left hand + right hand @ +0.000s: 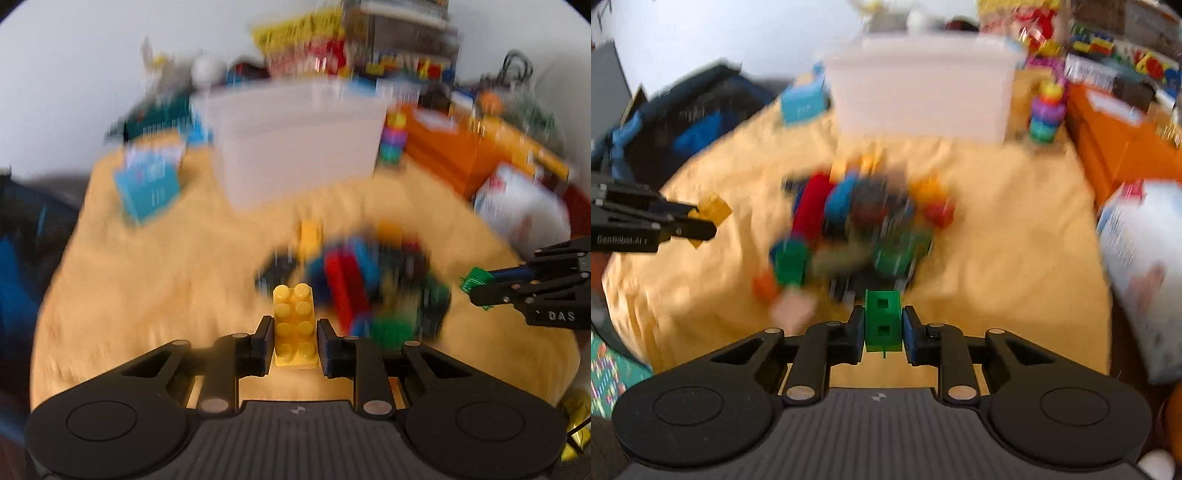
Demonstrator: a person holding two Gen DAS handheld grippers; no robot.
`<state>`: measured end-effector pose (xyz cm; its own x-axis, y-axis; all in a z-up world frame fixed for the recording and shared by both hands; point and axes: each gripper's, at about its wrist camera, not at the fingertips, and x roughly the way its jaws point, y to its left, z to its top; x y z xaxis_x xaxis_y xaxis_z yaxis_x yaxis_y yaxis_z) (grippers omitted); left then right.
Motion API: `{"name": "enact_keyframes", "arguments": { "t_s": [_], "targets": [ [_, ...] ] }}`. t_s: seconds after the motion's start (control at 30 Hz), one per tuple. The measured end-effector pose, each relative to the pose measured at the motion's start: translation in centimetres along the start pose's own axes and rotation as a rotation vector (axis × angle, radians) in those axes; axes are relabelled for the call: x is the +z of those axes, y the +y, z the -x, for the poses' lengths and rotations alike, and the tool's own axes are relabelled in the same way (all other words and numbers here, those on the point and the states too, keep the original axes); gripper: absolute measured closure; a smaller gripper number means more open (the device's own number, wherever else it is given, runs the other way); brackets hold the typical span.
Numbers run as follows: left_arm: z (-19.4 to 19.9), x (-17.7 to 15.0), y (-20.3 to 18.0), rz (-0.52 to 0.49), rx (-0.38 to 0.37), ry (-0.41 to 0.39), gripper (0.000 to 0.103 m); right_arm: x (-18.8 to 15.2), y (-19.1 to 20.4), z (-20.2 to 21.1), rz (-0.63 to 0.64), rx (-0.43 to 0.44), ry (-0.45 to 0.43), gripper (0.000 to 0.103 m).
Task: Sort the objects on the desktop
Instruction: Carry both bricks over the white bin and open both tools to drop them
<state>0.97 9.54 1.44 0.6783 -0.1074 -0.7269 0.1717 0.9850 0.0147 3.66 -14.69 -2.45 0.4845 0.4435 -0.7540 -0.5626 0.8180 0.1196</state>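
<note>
Left tool (294,338): clenched on a yellow brick (295,325); the brick sits between the two pads with its studs toward the camera, and its far end sticks out past the fingertips.
Right tool (882,332): clenched on a green brick (882,320); both pads press its sides, and the hollow underside with two square holes faces the camera.
Landmark: brick pile (857,221), a blurred heap of red, blue, green, orange and dark bricks in the middle of a yellow cloth (1015,240).
Yellow brick place: at the left edge of the pile, seen from the right wrist camera (711,212), apart from the heap.
Green brick place: at the near edge of the pile, just in front of it; from the left wrist camera it is at the right side of the pile (472,282).
Open room: bare cloth left, right and in front of the pile.
Behind pile: a white bin (923,88), near, with a strip of cloth between.
Right of pile: a ring stacker (1047,114) beside the bin, an orange box (1119,147), and a white box (1141,273).
Left of pile: a blue box (803,101) next to the bin, and a dark bag (690,110) at the cloth edge.
Sharpness: both views are blurred, so single bricks in the pile I cannot tell well.
</note>
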Motion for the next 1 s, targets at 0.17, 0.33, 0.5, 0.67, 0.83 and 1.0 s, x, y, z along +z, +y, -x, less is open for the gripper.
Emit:
{"name": "enact_keyframes", "arguments": {
  "t_s": [0.17,0.33,0.5,0.67,0.83,1.0],
  "targets": [
    [0.1,7.7,0.6,-0.045,0.017,-0.135,0.075,7.2,-1.8,1.2,0.03,-0.013,-0.158,0.079],
    [-0.9,15.1,1.8,-0.032,0.032,-0.234,0.075,15.3,-3.1,0.7,0.051,-0.006,-0.293,0.079],
    [-5.0,20.7,3.0,-0.029,0.094,-0.23,0.075,22.3,-4.9,-2.3,-0.003,-0.009,-0.328,0.079],
    [-9.9,22.6,4.0,0.013,0.129,-0.157,0.074,25.3,-6.3,-6.4,-0.072,-0.075,-0.288,0.079],
    [-12.2,21.7,4.7,0.091,0.132,-0.083,0.068,25.7,-6.1,-9.1,-0.029,-0.174,-0.245,0.058],
    [-7.3,19.0,3.9,0.101,0.092,-0.175,0.05,23.7,-5.7,-5.9,-0.007,-0.172,-0.32,0.058]
  ]
}}
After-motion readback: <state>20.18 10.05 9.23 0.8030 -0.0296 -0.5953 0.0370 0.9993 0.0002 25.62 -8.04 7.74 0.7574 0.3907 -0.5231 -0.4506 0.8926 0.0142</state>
